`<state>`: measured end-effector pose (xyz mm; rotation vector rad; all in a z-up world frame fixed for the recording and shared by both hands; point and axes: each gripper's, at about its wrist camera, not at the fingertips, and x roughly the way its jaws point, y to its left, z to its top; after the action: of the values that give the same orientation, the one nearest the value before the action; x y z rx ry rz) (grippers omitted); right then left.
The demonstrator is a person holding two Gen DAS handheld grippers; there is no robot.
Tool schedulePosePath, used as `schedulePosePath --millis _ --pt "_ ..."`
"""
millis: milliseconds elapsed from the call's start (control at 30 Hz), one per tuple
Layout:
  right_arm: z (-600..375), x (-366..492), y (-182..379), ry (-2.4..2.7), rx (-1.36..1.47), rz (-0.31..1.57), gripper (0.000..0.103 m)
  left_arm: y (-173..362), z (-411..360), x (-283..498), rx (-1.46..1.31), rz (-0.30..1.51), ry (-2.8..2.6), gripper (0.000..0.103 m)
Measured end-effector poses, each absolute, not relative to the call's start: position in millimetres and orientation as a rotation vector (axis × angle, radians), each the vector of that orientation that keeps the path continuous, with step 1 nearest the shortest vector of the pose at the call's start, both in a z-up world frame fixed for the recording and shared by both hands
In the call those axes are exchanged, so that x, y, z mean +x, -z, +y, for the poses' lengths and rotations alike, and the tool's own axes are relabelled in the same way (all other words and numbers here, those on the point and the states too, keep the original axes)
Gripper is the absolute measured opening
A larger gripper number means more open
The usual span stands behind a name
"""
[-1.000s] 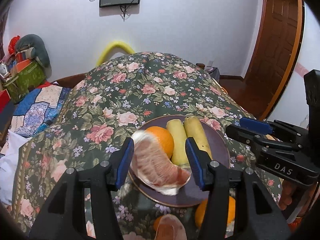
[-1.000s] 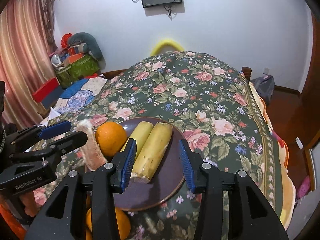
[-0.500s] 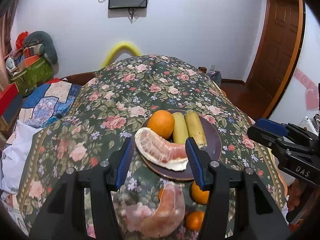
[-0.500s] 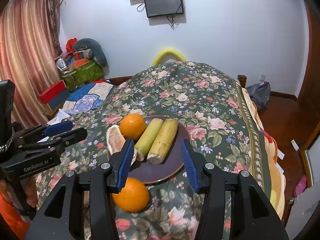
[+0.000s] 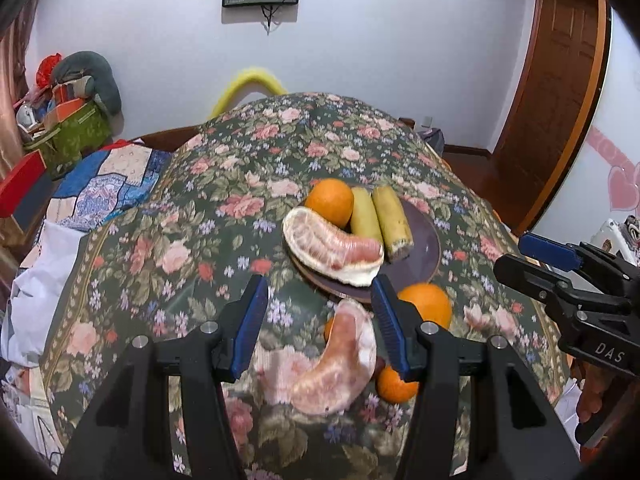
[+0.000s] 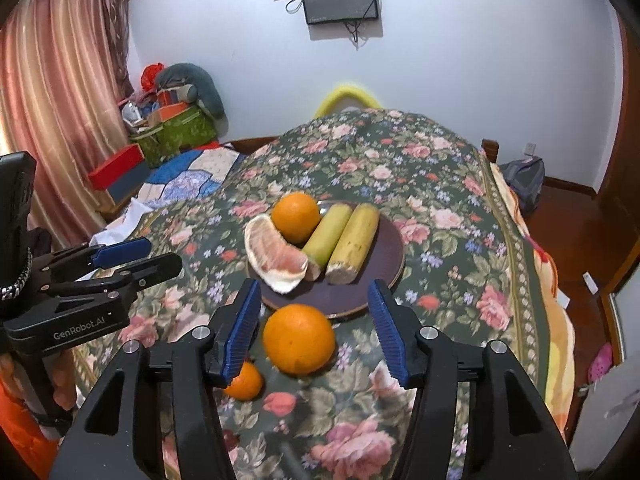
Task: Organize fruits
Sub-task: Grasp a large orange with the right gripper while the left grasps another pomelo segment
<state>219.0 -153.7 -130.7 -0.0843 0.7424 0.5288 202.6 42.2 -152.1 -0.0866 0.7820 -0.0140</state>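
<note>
A dark round plate (image 5: 428, 242) (image 6: 390, 248) on the floral cloth holds an orange (image 5: 329, 201) (image 6: 296, 217), two yellow-green banana pieces (image 5: 390, 216) (image 6: 352, 238) and a peeled pomelo segment (image 5: 332, 248) (image 6: 274, 254). On the cloth in front of the plate lie a second pomelo segment (image 5: 340, 364), a large orange (image 5: 426, 304) (image 6: 299, 338) and a small orange (image 5: 396, 384) (image 6: 244, 384). My left gripper (image 5: 320, 322) is open and empty above the loose pomelo segment. My right gripper (image 6: 312, 330) is open and empty, its fingers either side of the large orange.
The table (image 5: 224, 184) is draped in a floral cloth that falls off at left and right. A patchwork blanket (image 5: 104, 184) and boxes (image 5: 68, 128) lie at the left. A wooden door (image 5: 560, 92) stands at the right. Each gripper shows in the other's view (image 5: 576, 296) (image 6: 88, 292).
Both grippers have drawn back and up from the plate. The left gripper's pomelo segment now lies free on the plate. The loose fruits in front of the plate have come into view.
</note>
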Motion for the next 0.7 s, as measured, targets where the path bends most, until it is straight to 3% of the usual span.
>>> schedulePosePath --millis 600,700 --pt "-130 229 202 -0.549 -0.103 0.928 0.054 211 60 204 -0.137 0.914 0.023 0.053" --pt "-124 230 207 -0.538 -0.122 0.926 0.064 214 62 206 -0.144 0.919 0.026 0.053"
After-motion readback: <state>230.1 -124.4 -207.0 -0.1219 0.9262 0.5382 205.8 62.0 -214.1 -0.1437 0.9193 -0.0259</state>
